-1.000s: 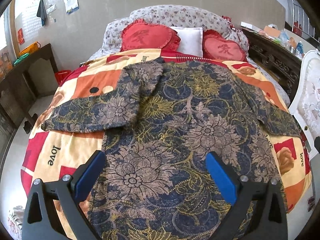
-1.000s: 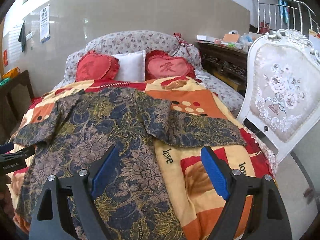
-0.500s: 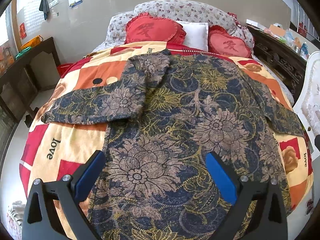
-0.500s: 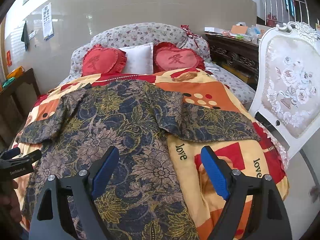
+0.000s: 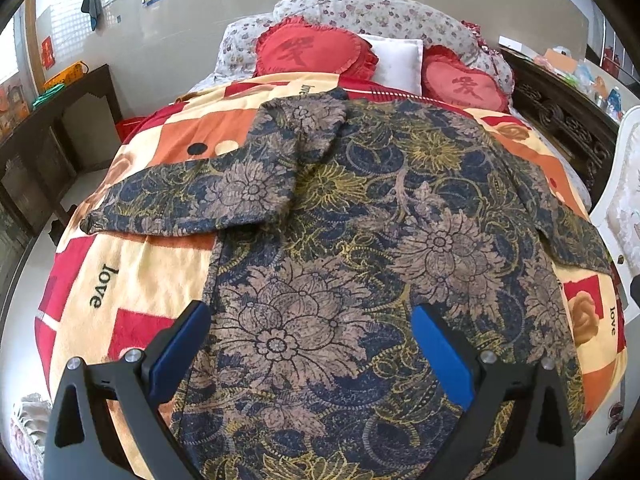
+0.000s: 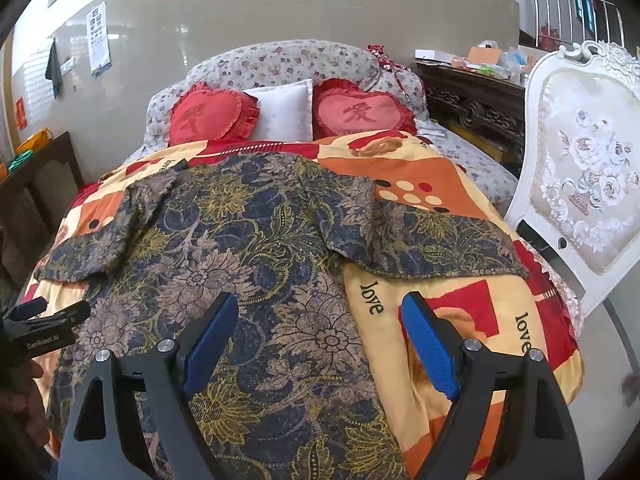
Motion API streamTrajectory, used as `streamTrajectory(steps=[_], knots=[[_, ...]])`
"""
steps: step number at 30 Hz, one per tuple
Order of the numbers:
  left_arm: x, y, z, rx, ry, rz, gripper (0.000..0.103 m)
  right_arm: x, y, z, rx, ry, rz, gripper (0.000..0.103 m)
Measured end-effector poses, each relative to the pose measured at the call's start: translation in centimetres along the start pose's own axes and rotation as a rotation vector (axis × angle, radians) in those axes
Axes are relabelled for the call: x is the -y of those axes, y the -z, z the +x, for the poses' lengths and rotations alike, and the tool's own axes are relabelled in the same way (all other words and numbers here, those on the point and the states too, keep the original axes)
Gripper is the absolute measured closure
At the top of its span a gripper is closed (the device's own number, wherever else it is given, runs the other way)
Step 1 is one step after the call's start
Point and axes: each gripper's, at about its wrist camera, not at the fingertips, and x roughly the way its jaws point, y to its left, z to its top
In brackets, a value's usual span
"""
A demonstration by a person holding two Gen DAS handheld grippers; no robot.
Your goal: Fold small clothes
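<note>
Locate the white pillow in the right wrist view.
The white pillow sits at the bed's head, between two red heart cushions.

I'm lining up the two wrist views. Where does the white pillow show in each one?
Left wrist: the white pillow is at top, right of centre, between the two red heart cushions.
Right wrist: the white pillow is upper left of centre, again between the hearts.
Shared landmark: the floral shirt spread on the bed, below the pillow in both views.
</note>
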Motion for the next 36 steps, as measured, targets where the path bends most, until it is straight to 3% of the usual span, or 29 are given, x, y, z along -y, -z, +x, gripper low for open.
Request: streamTrajectory(steps=[36], knots=[[-0.4, 0.5, -0.3, 0.015, -0.008, -0.020, 0.001, -1.6, 0.0, 0.1, -0.007, 0.019, -0.046, 0.002]])
